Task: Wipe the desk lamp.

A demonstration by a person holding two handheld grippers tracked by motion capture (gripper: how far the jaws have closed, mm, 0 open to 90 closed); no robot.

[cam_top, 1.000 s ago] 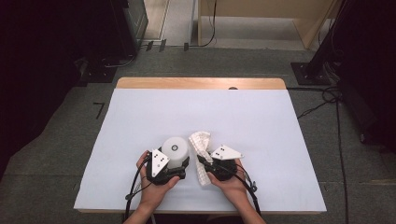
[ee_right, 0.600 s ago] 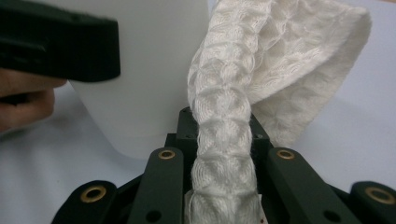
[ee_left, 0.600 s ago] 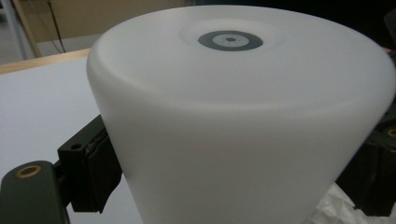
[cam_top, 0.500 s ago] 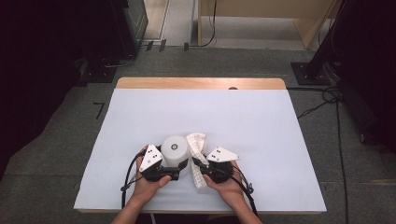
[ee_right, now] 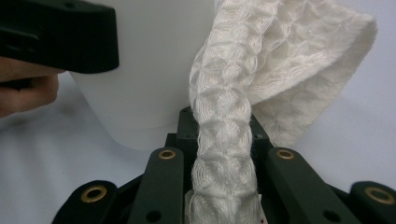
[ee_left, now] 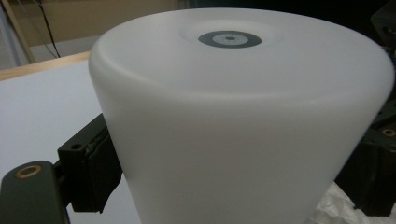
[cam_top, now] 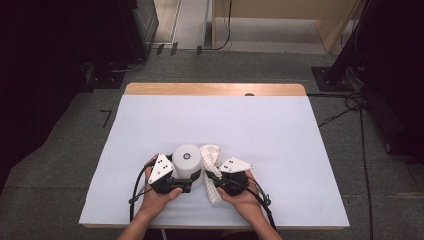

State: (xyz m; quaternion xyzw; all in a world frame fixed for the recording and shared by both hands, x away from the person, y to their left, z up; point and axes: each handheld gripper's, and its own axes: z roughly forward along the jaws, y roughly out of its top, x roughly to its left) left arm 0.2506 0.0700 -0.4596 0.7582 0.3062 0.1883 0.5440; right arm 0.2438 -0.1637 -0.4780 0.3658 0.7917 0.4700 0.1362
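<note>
Standing upside down near the table's [cam_top: 150,120] front edge, the white cup [cam_top: 187,162] has the left gripper [cam_top: 176,181] pressed on its sides; the left gripper view shows a black pad [ee_left: 100,168] flat against the wall. Just beside it, the right gripper [cam_top: 216,178] pinches a white waffle-weave cloth [ee_right: 229,140], whose texture shows plainly in the right gripper view.

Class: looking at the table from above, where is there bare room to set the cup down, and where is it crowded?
Free: the white table cover between the far wooden edge and the cup, plus both side margins. Crowded: the near centre, around the cup, cloth, left tool and right tool.
</note>
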